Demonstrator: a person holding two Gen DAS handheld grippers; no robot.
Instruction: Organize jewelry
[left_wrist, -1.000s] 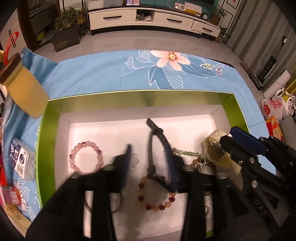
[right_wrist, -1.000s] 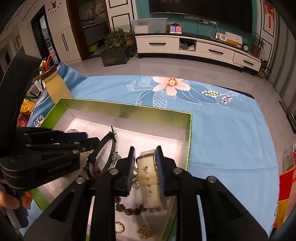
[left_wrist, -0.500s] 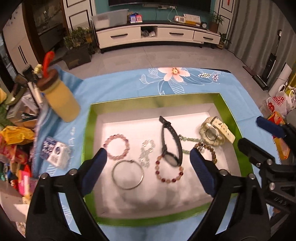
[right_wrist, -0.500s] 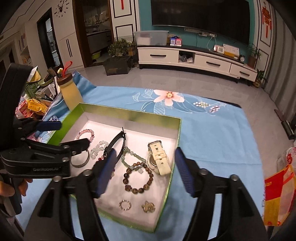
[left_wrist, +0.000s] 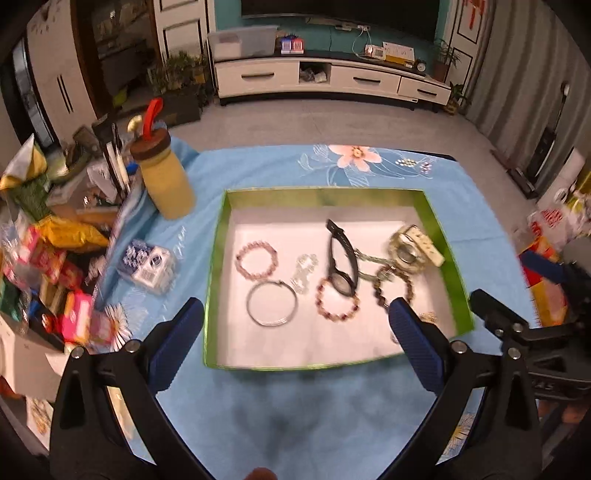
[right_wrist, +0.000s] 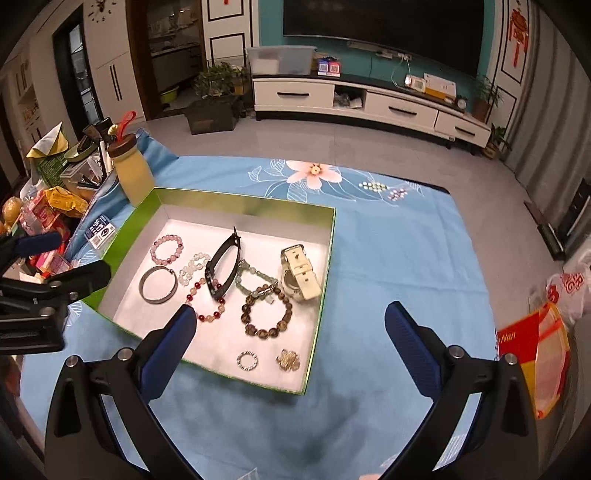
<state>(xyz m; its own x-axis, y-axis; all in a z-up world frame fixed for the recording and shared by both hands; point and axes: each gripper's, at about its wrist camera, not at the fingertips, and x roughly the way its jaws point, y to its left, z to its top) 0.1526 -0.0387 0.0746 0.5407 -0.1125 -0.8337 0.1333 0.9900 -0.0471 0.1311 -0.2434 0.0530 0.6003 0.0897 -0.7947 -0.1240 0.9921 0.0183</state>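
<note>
a: where does the jewelry sit?
b: all of it lies inside the green tray (right_wrist: 258, 211), on its white floor. the tray rests on the blue floral cloth (right_wrist: 399, 258).

a: and the grippers?
b: the left gripper (left_wrist: 295, 343) has just been opening; its jaws now stand wide apart with nothing between them, above the near edge of the tray. the right gripper (right_wrist: 290, 338) has just been opening as well, its jaws spread wide and empty over the tray's near right corner.

a: what is in the tray?
b: at the left, a pink bead bracelet (right_wrist: 166, 249), with a silver bangle (right_wrist: 158, 284) just in front of it. beside them lies a clear bead bracelet (right_wrist: 192, 267). the black watch (right_wrist: 223, 271) stands on its edge in the middle, touching a red bead bracelet (right_wrist: 207, 301). a pale green bead strand (right_wrist: 251, 278) runs toward the cream watch (right_wrist: 300, 273) by the right wall. a brown bead bracelet (right_wrist: 266, 314) lies in front of that strand.

a: anything smaller?
b: 2 pieces near the front edge: a small silver ring (right_wrist: 246, 360) and a gold ornament (right_wrist: 288, 360), perhaps a brooch; it is too small to tell.

a: outside the tray?
b: a yellow bottle (right_wrist: 133, 173) stands upright at the far left corner, just beside the tray.
</note>
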